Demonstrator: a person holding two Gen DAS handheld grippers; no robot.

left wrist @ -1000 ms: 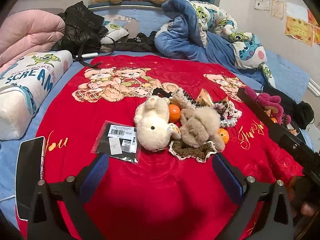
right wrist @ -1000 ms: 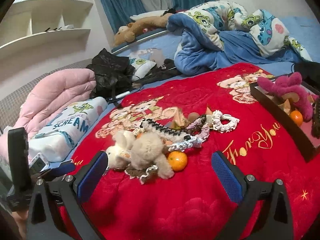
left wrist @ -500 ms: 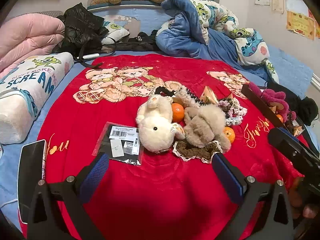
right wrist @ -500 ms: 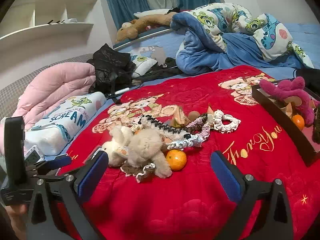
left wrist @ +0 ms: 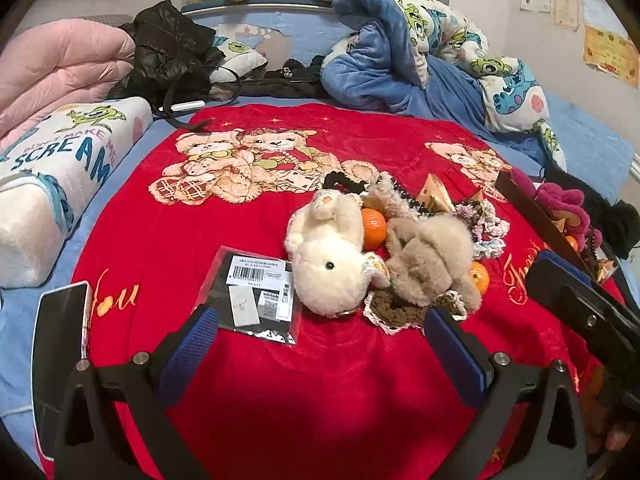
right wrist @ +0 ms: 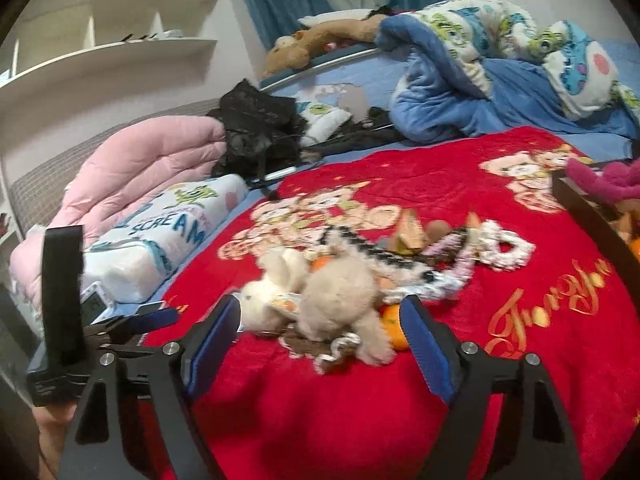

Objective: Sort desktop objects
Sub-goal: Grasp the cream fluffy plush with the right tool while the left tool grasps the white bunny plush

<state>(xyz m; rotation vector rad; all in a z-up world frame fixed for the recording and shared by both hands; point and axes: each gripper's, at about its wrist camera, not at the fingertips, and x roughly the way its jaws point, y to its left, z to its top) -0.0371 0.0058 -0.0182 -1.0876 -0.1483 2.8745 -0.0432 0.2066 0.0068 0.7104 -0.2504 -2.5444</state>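
I have the right gripper (right wrist: 320, 320) tilted down over the red blanket (right wrist: 460, 184), its jaws closing around the tan plush (right wrist: 336, 296) and cream plush (right wrist: 268, 292) without the pads pressing on either yet. My left gripper (left wrist: 320, 334) hangs spread and empty, angled down at the near side of the pile, with the black packet (left wrist: 256, 296) just beyond its left finger.
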